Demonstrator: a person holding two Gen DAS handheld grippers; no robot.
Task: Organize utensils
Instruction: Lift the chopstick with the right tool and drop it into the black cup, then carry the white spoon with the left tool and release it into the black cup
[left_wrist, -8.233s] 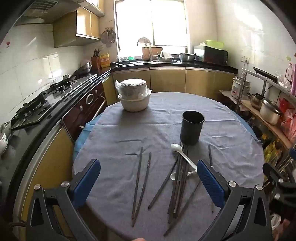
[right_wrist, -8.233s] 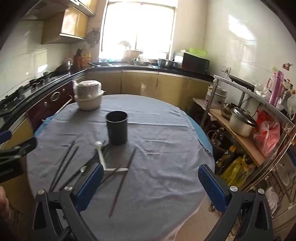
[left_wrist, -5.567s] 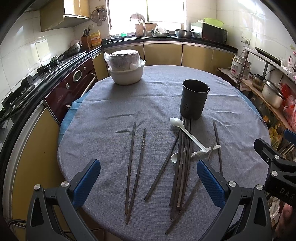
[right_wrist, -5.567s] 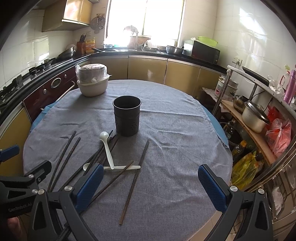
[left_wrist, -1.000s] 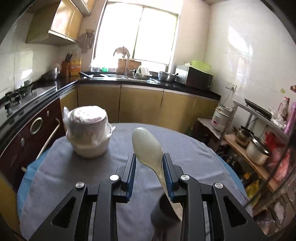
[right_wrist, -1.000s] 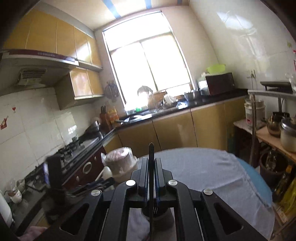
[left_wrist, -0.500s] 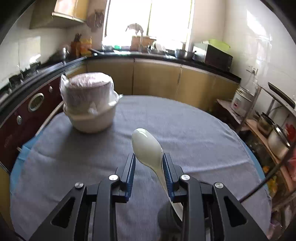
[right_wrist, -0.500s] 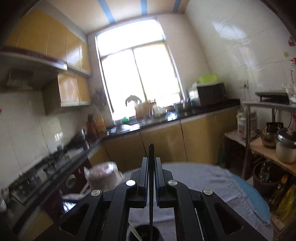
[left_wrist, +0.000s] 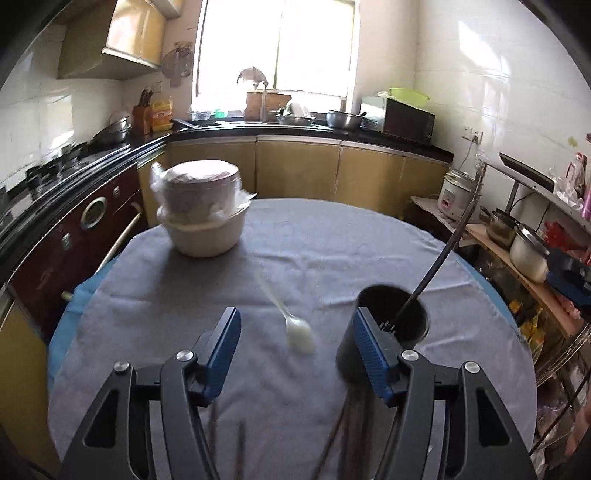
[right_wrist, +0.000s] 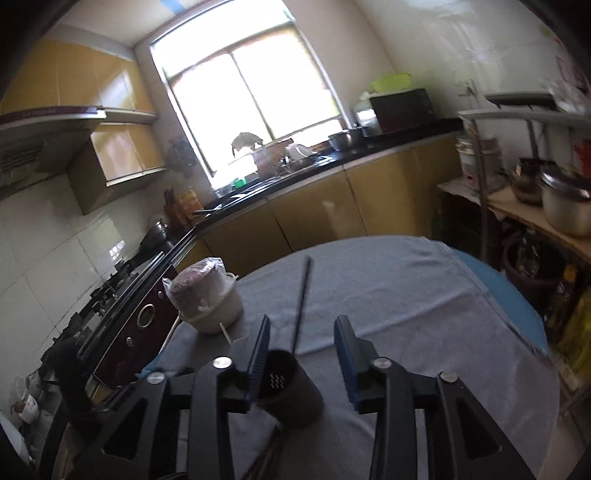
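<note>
- The white spoon (left_wrist: 295, 325) is seen blurred against the grey tablecloth (left_wrist: 317, 236), between the blue pads of the left gripper (left_wrist: 295, 338) and touching neither; whether it rests on the cloth cannot be told.
- The jaws of the left gripper have just been opening and stand apart, with nothing gripped.
- The black holder (left_wrist: 391, 325) stands upright on the cloth, just right of the spoon and partly behind the right-hand pad of the left gripper.
- One dark chopstick (left_wrist: 439, 258) stands in the holder, leaning up and to the right over the rim.
- In the right wrist view, the same chopstick (right_wrist: 302, 302) rises from the holder (right_wrist: 288, 387) between the pads of the right gripper (right_wrist: 301, 345), with a gap on each side.
- The jaws of the right gripper have just been opening; the chopstick is released.
- Further dark chopsticks (left_wrist: 343, 432) lie on the cloth at the near edge, blurred, below the left gripper.
- A white bowl (left_wrist: 205, 230) carrying a plastic-wrapped stack is set on the far left part of the table, well apart from the holder.
</note>
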